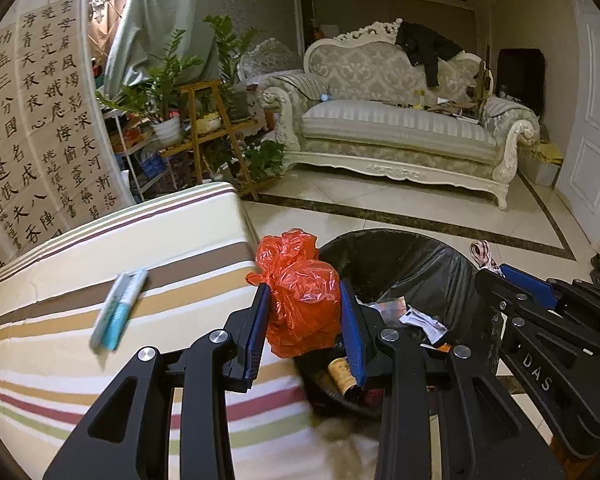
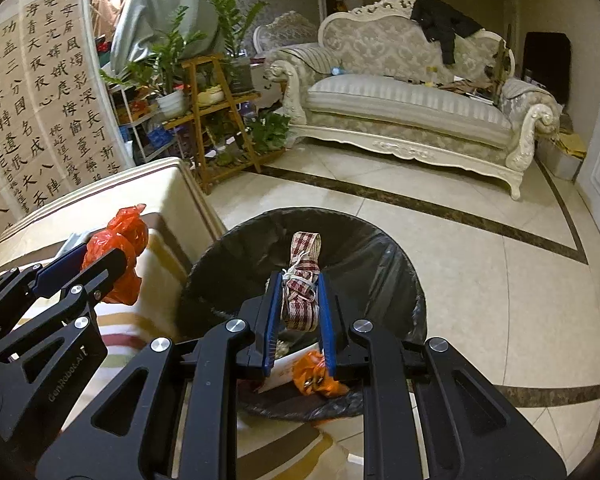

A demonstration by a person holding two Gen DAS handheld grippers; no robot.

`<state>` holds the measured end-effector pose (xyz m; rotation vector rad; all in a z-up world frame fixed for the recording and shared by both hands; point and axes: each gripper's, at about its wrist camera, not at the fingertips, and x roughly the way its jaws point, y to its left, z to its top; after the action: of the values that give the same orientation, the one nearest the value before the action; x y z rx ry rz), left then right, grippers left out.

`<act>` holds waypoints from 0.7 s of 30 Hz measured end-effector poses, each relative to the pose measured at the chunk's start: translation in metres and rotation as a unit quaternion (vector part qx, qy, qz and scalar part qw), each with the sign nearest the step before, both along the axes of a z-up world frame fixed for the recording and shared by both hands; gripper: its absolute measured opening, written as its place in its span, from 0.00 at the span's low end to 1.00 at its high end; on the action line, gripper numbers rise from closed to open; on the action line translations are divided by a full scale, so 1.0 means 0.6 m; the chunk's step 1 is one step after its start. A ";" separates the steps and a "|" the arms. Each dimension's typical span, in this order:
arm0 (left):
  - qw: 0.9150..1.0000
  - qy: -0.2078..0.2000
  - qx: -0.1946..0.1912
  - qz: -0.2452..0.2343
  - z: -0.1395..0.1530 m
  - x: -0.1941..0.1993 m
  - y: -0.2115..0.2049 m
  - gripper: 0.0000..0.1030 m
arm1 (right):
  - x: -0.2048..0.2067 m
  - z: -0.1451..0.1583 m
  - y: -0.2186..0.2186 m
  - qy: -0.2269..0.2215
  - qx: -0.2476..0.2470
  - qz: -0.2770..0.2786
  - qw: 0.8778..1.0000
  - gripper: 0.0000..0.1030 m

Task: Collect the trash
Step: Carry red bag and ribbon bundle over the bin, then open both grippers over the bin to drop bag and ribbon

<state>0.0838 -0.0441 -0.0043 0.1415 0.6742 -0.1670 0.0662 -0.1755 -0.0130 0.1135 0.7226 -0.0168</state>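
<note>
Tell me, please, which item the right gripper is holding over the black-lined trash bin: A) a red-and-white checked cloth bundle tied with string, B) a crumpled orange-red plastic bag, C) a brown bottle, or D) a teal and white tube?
A: the right gripper is shut on the red-and-white checked cloth bundle above the black-lined trash bin; the crumpled orange-red plastic bag sits in the left gripper.

Crinkly glossy red plastic bag [image 1: 300,300], woven checked cloth bundle [image 2: 302,292] (string-tied).

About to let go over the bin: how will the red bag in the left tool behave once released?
The red bag looks like crumpled thin plastic, so probably light and floppy. It bulges around the left tool, so it may spring open and drift. It hangs at the bin rim, so it could miss.
</note>
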 end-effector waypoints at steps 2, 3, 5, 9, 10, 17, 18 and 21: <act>1.000 0.005 0.004 -0.002 -0.006 0.010 -0.009 0.34 | 0.010 -0.005 -0.007 0.002 0.001 -0.003 1.000 0.17; 1.000 0.006 0.006 -0.004 -0.009 0.015 -0.014 0.34 | 0.016 -0.008 -0.012 0.004 0.003 -0.005 1.000 0.17; 1.000 0.009 0.010 -0.006 -0.013 0.025 -0.022 0.34 | 0.023 -0.013 -0.018 0.006 0.004 -0.008 1.000 0.17; 1.000 0.014 0.016 -0.009 -0.021 0.038 -0.033 0.34 | 0.033 -0.020 -0.024 0.009 0.007 -0.012 1.000 0.17; 1.000 0.017 0.017 -0.009 -0.023 0.042 -0.035 0.34 | 0.036 -0.022 -0.027 0.009 0.008 -0.013 1.000 0.17; 0.999 0.027 0.023 -0.010 -0.030 0.059 -0.042 0.34 | 0.050 -0.034 -0.032 0.018 0.011 -0.018 1.000 0.17; 0.999 0.028 0.025 -0.010 -0.032 0.060 -0.045 0.34 | 0.052 -0.037 -0.034 0.020 0.012 -0.018 1.000 0.17; 0.999 0.028 0.030 -0.010 -0.035 0.063 -0.050 0.38 | 0.055 -0.041 -0.034 0.022 0.013 -0.023 0.999 0.18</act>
<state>0.1217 -0.0741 -0.0256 0.2018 0.7350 -0.1697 0.0994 -0.1958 -0.0377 0.1550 0.7646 -0.0538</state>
